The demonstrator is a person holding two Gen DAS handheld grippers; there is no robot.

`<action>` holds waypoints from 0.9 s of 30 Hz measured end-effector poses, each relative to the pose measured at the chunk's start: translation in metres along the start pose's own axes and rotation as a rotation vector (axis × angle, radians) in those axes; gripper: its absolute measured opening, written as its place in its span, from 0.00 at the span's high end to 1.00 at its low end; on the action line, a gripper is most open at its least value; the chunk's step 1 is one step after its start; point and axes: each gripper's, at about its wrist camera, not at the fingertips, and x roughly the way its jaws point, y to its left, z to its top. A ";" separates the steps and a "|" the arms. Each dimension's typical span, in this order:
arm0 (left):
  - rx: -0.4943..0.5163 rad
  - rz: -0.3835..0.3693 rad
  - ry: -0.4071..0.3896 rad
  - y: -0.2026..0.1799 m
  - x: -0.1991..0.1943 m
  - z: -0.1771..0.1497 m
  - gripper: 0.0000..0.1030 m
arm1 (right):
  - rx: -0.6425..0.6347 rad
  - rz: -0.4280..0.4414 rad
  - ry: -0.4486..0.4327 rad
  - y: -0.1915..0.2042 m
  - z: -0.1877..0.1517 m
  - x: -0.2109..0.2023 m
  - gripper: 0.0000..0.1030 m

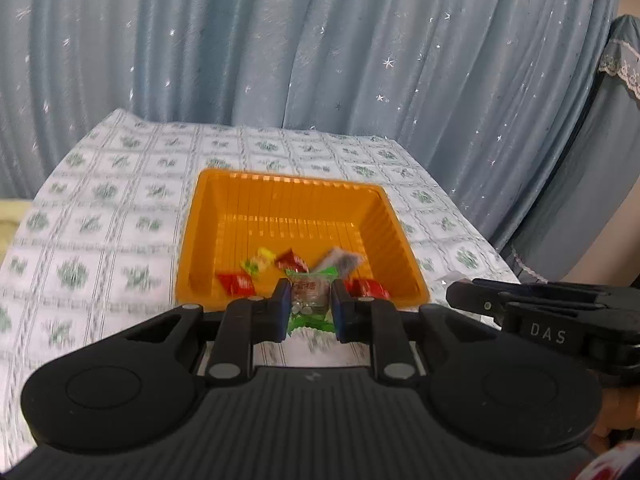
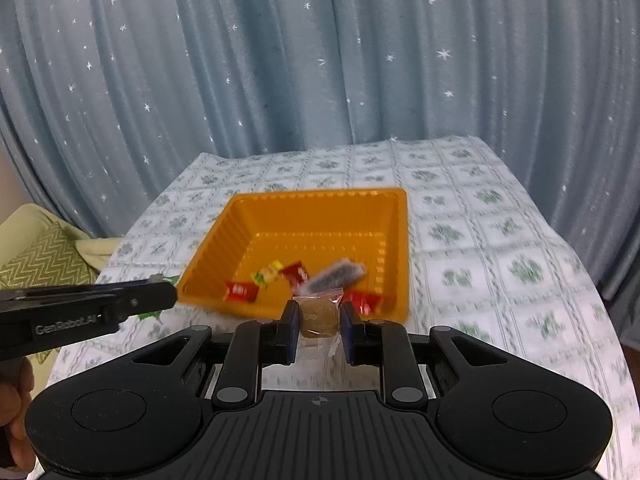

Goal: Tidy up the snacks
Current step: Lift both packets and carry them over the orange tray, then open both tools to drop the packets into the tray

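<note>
- Left wrist view: my left claw is clenched on a green-edged snack packet, crinkly film with a clear middle, held low in the centre of the frame.
- The orange basket, a glossy ribbed plastic rectangle, sits straight ahead just past the claw tips on the checked tablecloth covering the tabletop.
- Red, yellow and grey wrapped snacks lie along its near side; I judge a short forward carry would clear the rim.
- Right wrist view: my right claw grasps a brown block in a clear wrapper, matte and squarish.
- The basket lies directly beyond it, long axis across the frame; the left claw enters from the left edge, also near the rim.
</note>
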 end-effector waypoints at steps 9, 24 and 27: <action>-0.038 -0.011 0.036 0.018 0.062 0.033 0.82 | 0.016 0.019 0.021 -0.014 0.034 0.060 0.79; -0.067 0.014 0.061 0.036 0.106 0.027 0.73 | 0.086 0.015 0.056 -0.036 0.033 0.096 0.79; -0.070 0.021 0.053 0.040 0.097 0.026 0.71 | 0.094 0.013 0.057 -0.038 0.033 0.097 0.79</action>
